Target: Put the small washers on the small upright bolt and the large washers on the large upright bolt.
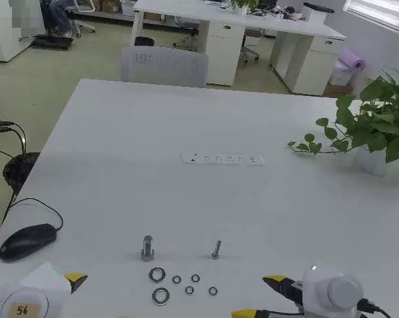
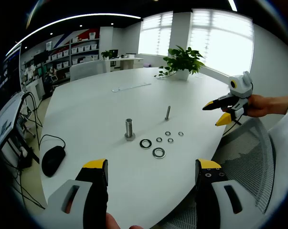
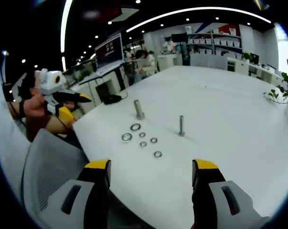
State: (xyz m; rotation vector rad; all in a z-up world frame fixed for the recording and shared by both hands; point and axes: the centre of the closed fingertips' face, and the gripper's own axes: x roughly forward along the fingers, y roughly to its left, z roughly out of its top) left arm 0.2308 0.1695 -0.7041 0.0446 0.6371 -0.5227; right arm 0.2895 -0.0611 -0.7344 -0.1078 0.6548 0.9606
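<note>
On the near part of the white desk (image 1: 186,119), right in front of me, the large upright bolt (image 1: 147,248) stands on its head at the left. The small upright bolt (image 1: 216,250) stands to its right, well apart from it. The washers lie flat on the desk, nearer to me than the two bolts. The two large washers (image 1: 157,274) are at the left of the group, one a little nearer to me than the other, just in front of the large bolt. The four small washers (image 1: 195,278) lie loosely to their right, and they do not touch each other. All six washers are on the desk surface, apart from the bolts.

My left gripper (image 2: 152,164) is at the near left, by the desk edge. Its jaws are wide apart and hold nothing. My right gripper (image 3: 152,164) is at the near right, also with wide jaws and nothing between them. Both grippers are apart from the washers and the bolts.

Farther on the desk a white power strip (image 1: 223,159) lies in the middle. A black mouse (image 1: 27,240) with its cable lies at the left. A green plant (image 1: 374,126) in a white pot stands at the far right. A grey chair (image 1: 164,65) stands behind the far edge.
</note>
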